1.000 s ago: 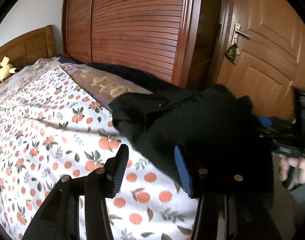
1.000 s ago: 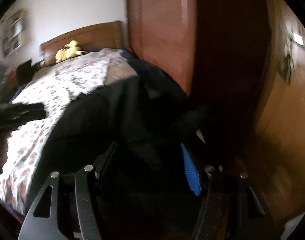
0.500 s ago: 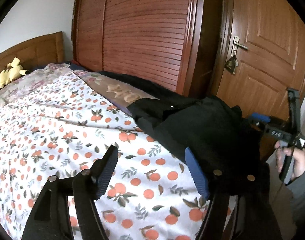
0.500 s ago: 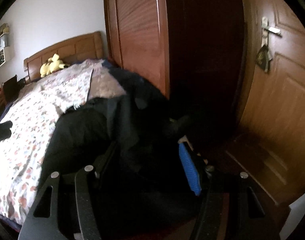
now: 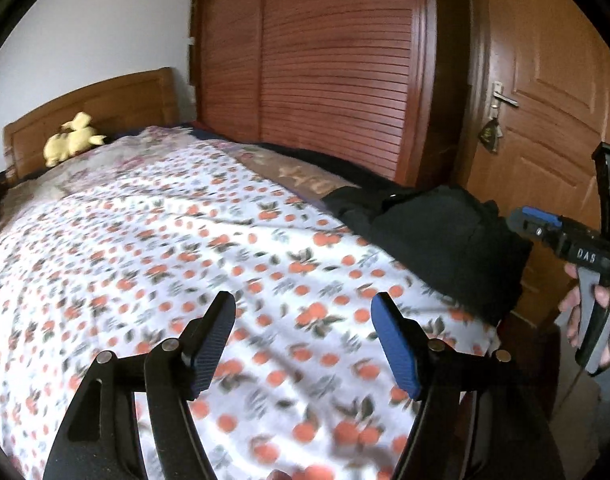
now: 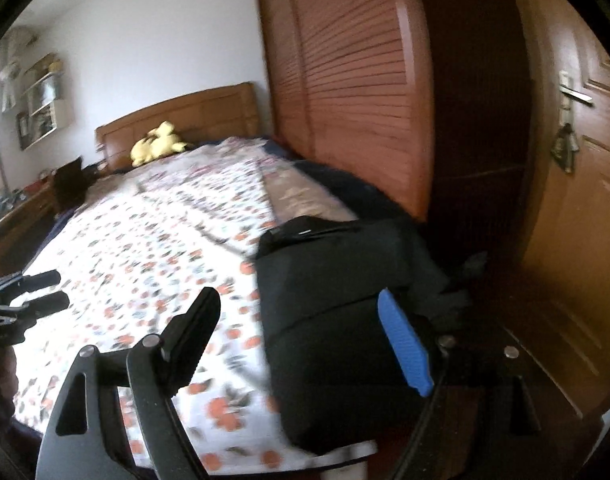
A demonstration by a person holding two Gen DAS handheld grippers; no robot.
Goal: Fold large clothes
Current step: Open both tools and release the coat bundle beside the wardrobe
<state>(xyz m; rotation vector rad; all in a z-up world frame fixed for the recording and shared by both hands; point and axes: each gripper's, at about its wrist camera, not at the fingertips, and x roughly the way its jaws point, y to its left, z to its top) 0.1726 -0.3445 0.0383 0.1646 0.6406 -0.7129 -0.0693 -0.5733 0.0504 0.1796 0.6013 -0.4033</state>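
A black garment [image 5: 437, 236] lies bunched on the bed's right front corner and hangs over the edge; it also shows in the right wrist view [image 6: 337, 304]. My left gripper [image 5: 303, 336] is open and empty above the orange-print bedspread [image 5: 185, 256], left of the garment. My right gripper [image 6: 301, 340] is open and empty, just above and in front of the garment. The right gripper's body shows at the right edge of the left wrist view [image 5: 577, 248]. The left gripper shows at the left edge of the right wrist view [image 6: 25, 292].
A wooden slatted wardrobe [image 5: 337, 68] stands close along the bed's right side. A wooden door [image 5: 553, 100] with a handle and keys is beyond the bed corner. A yellow plush toy [image 5: 73, 140] sits by the headboard [image 6: 177, 116]. Shelves [image 6: 41, 96] hang on the left wall.
Both grippers have let go of the black garment and pulled back from it. The garment now rests on the bed's corner, and both sets of jaws stand wide open.
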